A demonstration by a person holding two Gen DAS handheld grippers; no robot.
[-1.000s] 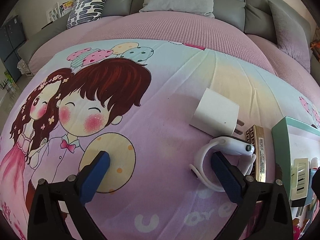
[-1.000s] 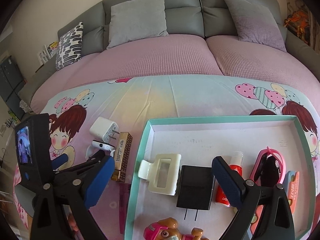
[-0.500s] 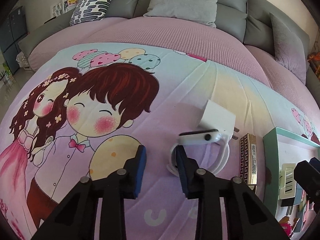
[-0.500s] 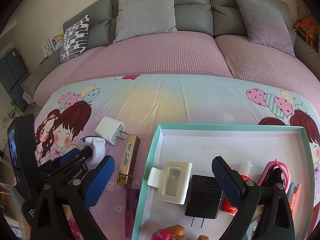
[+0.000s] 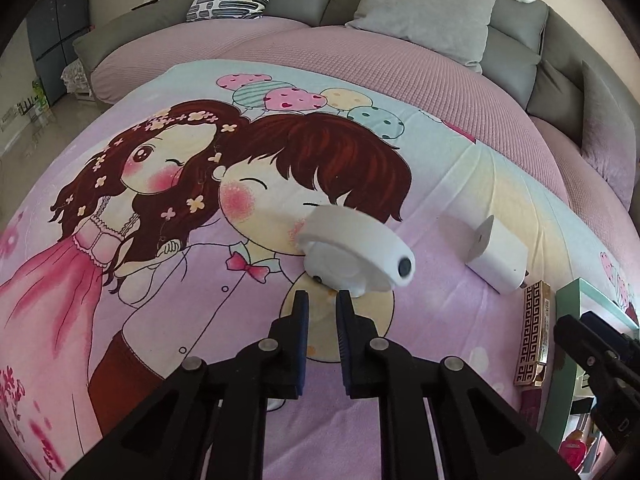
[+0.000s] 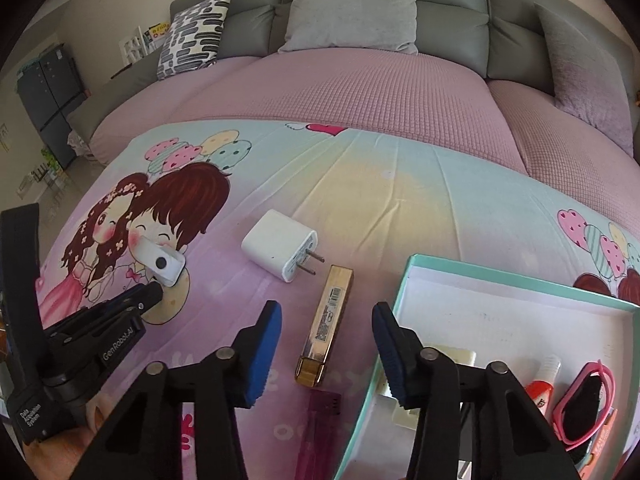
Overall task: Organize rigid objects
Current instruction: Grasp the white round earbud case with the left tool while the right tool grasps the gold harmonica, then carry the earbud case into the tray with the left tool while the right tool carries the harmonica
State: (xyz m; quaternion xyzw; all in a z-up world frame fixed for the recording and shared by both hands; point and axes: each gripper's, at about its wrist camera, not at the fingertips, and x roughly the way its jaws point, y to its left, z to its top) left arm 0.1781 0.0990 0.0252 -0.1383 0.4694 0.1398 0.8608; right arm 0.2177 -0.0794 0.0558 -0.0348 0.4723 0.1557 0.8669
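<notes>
A white watch (image 5: 356, 254) with a looped strap hangs above the cartoon bedsheet, and my left gripper (image 5: 322, 300) is shut on its strap. The right wrist view shows that same watch (image 6: 158, 260) at the left gripper (image 6: 154, 294). My right gripper (image 6: 326, 314) hovers over a gold bar (image 6: 334, 296) lying flat on the sheet. Its jaws are closing with the bar between them, and the pads stand apart from it. A white charger (image 6: 280, 244) lies just beyond the bar. The teal tray (image 6: 404, 292) sits to the right.
A purple lighter (image 6: 320, 432) lies below the gold bar. The tray holds a cream hair clip (image 6: 452, 356), a red tube (image 6: 540, 384) and pink sunglasses (image 6: 588, 404). Grey cushions (image 6: 352, 4) line the sofa back behind the pink cover.
My left gripper shut on the white watch and lifted it off the sheet. My right gripper moved left from over the tray to over the gold bar, and its jaws narrowed.
</notes>
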